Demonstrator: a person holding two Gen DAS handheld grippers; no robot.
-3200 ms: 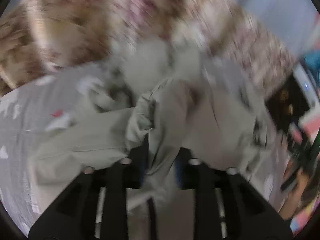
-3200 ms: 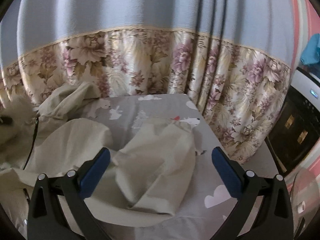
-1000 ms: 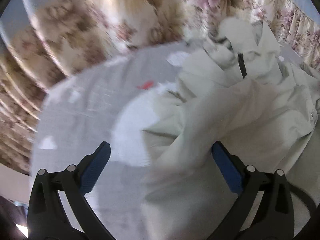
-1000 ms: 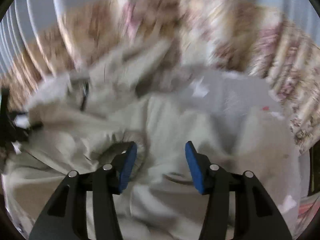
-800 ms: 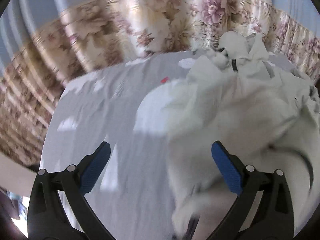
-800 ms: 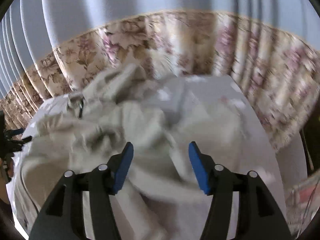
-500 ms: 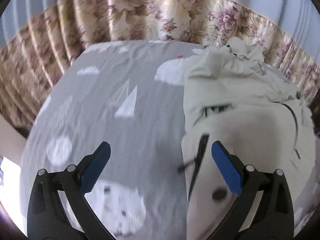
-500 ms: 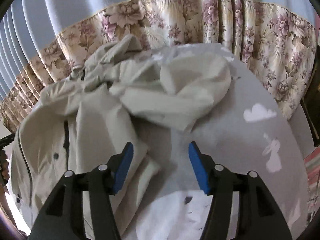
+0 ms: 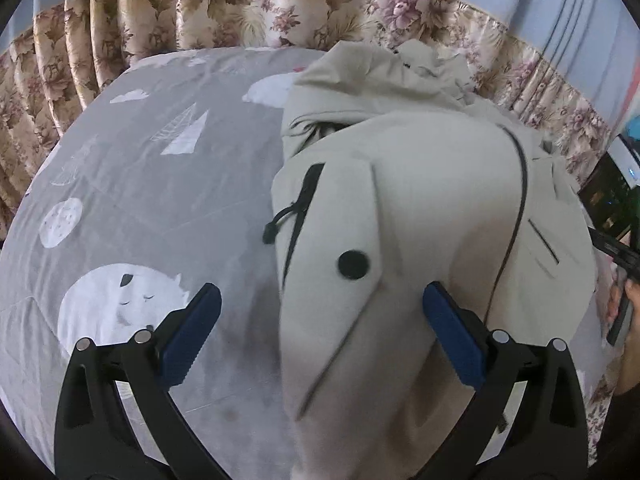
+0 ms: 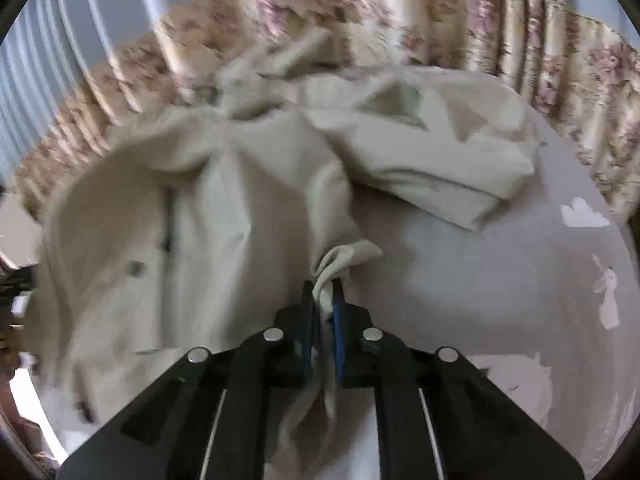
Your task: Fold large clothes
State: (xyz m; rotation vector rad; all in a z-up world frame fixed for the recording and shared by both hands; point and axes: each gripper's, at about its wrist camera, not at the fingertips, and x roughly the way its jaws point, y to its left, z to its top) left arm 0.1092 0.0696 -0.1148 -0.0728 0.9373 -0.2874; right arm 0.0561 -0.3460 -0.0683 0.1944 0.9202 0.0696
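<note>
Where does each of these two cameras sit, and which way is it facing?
Left wrist: on the left gripper, angled down over the bed sheet and the jacket's left edge; its open blue-padded fingers show, plus a hand at the right border.
Right wrist: on the right gripper, angled down at the jacket's right side; its jaws have just been closing and are shut on a bunched bit of jacket.
Shared: the same beige jacket, grey sheet and flowered curtain behind.
</note>
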